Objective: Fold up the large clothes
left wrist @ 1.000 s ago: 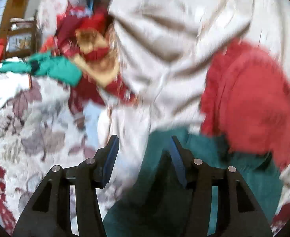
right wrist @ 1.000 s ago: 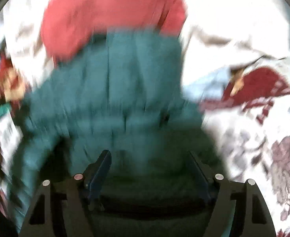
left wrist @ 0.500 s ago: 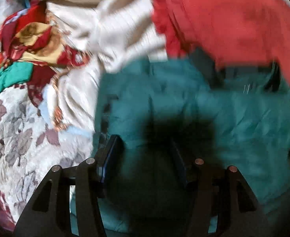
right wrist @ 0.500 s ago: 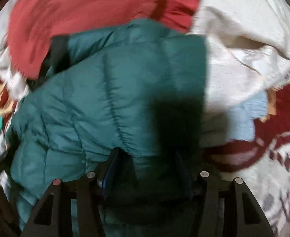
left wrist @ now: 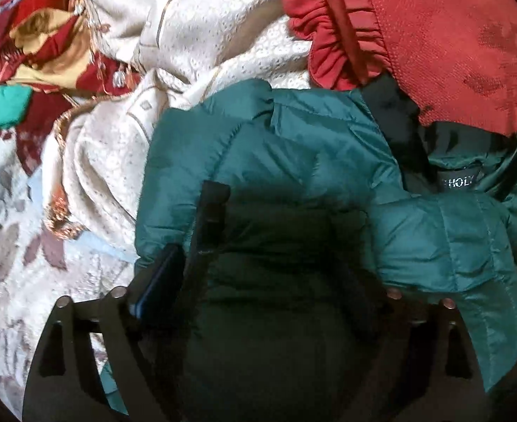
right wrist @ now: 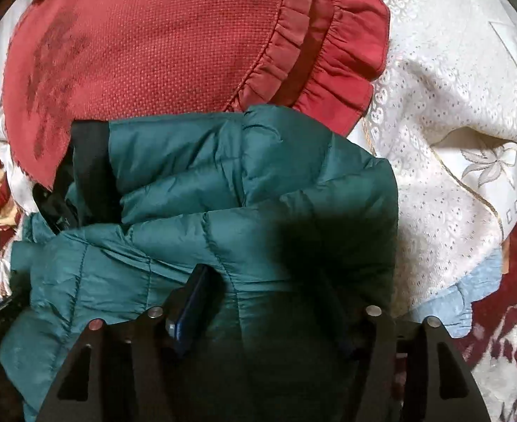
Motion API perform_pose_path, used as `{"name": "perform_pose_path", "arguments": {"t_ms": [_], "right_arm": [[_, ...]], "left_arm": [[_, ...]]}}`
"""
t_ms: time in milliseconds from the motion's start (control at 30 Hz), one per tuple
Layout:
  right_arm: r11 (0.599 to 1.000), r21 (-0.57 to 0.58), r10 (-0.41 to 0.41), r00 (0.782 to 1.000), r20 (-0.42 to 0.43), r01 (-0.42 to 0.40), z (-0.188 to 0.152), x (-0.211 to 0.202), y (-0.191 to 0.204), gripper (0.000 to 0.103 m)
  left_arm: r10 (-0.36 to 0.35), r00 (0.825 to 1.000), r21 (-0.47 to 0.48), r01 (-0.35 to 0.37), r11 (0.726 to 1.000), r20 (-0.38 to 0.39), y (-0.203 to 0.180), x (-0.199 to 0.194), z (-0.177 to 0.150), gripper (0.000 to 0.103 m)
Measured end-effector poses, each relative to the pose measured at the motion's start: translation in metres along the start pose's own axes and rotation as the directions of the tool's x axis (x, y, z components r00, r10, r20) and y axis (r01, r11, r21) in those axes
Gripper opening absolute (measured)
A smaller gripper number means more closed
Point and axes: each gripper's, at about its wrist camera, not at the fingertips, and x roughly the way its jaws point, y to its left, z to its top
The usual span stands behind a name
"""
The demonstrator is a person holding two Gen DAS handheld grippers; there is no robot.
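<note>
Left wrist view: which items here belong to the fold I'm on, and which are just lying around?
In play: green puffer jacket; left gripper; right gripper.
Lying about: red frilled cushion; cream embroidered cloth; red-and-gold fabric.

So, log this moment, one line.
garment: teal puffer jacket | left gripper: just opened, jacket between jaws | right gripper: just opened, jacket between jaws

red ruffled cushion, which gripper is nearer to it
Right, probably: the right gripper faces the red ruffled cushion head-on; it lies off to the right of the left gripper. Both jaws just opened, teal puffer jacket between them.
</note>
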Motion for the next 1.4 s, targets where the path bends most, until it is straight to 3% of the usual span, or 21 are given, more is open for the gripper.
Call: {"name": "perform_pose_path", "arguments": {"t_ms": [33, 100, 200, 267, 300, 333, 367, 433, 467, 533, 600, 733, 967, 1200, 1300, 1400], "right_arm": [[1.000, -0.020, 0.015, 1.000, -0.004, -0.015, -0.001, 0.000, 0.003, 0.084], [0.998, -0.050, 0.022, 1.000, -0.011, -0.022, -0.002, 0.000, 0.009, 0.093], [0.998, -0.063, 0.009, 1.000, -0.003, -0.009, -0.002, -0.008, 0.015, 0.093], [0.998, -0.055, -0.027, 1.000, 0.014, 0.028, 0.003, -0.023, 0.022, 0.093], [0.998, -0.051, -0.035, 0.999, 0.026, 0.036, 0.005, -0.032, 0.026, 0.093], [0.998, -0.052, -0.023, 0.999, 0.045, 0.025, 0.007, -0.045, 0.034, 0.093], [0.998, -0.062, -0.013, 0.999, 0.049, 0.016, 0.007, -0.053, 0.043, 0.093], [0.994, -0.109, 0.001, 1.000, 0.024, 0.001, 0.001, -0.063, 0.062, 0.093], [0.989, -0.150, 0.015, 1.000, 0.001, -0.015, -0.005, -0.064, 0.073, 0.093], [0.974, -0.224, 0.014, 0.999, -0.040, -0.023, -0.019, -0.053, 0.088, 0.095], [0.963, -0.269, -0.045, 0.995, -0.084, 0.021, -0.037, -0.027, 0.091, 0.103], [0.976, -0.216, 0.008, 0.995, -0.098, -0.029, -0.041, -0.021, 0.079, 0.103], [0.976, -0.215, 0.012, 0.996, -0.090, -0.031, -0.040, -0.034, 0.077, 0.103], [0.973, -0.232, -0.012, 0.996, -0.090, -0.010, -0.043, -0.023, 0.082, 0.103], [0.976, -0.217, -0.003, 0.998, -0.069, -0.012, -0.039, -0.033, 0.081, 0.103], [0.983, -0.181, -0.010, 1.000, 0.015, 0.013, -0.039, -0.077, 0.071, 0.102]], "left_arm": [[-0.004, 1.000, 0.000, 0.004, 1.000, -0.003, 0.001, 0.000, 0.000, 0.092], [-0.013, 1.000, -0.006, 0.013, 1.000, -0.001, 0.003, -0.004, -0.001, 0.092], [0.062, 0.994, -0.066, -0.056, 0.996, 0.090, 0.011, -0.032, 0.002, 0.088], [0.126, 0.963, -0.079, -0.110, 0.991, 0.236, 0.009, -0.065, 0.003, 0.086], [0.123, 0.947, -0.070, -0.107, 0.992, 0.296, 0.006, -0.078, 0.002, 0.086], [0.094, 0.938, -0.048, -0.083, 0.995, 0.332, 0.002, -0.087, 0.001, 0.086], [0.046, 0.940, -0.015, -0.043, 0.999, 0.337, -0.005, -0.090, 0.000, 0.086], [-0.004, 0.963, 0.033, -0.005, 0.999, 0.268, -0.015, -0.079, -0.001, 0.086], [-0.013, 0.981, 0.066, 0.000, 0.998, 0.193, -0.022, -0.065, -0.004, 0.086], [0.046, 0.998, 0.138, -0.050, 0.989, 0.033, -0.033, -0.023, -0.015, 0.087], [0.055, 0.998, 0.157, -0.061, 0.986, 0.041, -0.035, -0.016, -0.018, 0.089], [0.051, 0.998, 0.155, -0.057, 0.986, 0.041, -0.036, -0.015, -0.018, 0.092], [0.027, 0.999, 0.149, -0.034, 0.988, 0.047, -0.036, -0.009, -0.015, 0.102], [0.039, 0.997, 0.159, -0.050, 0.986, 0.070, -0.045, -0.018, -0.021, 0.102], [0.021, 0.995, 0.163, -0.036, 0.986, 0.094, -0.045, -0.038, -0.018, 0.102], [-0.061, 0.989, 0.149, 0.041, 0.988, 0.136, -0.037, -0.071, -0.017, 0.102]]}}
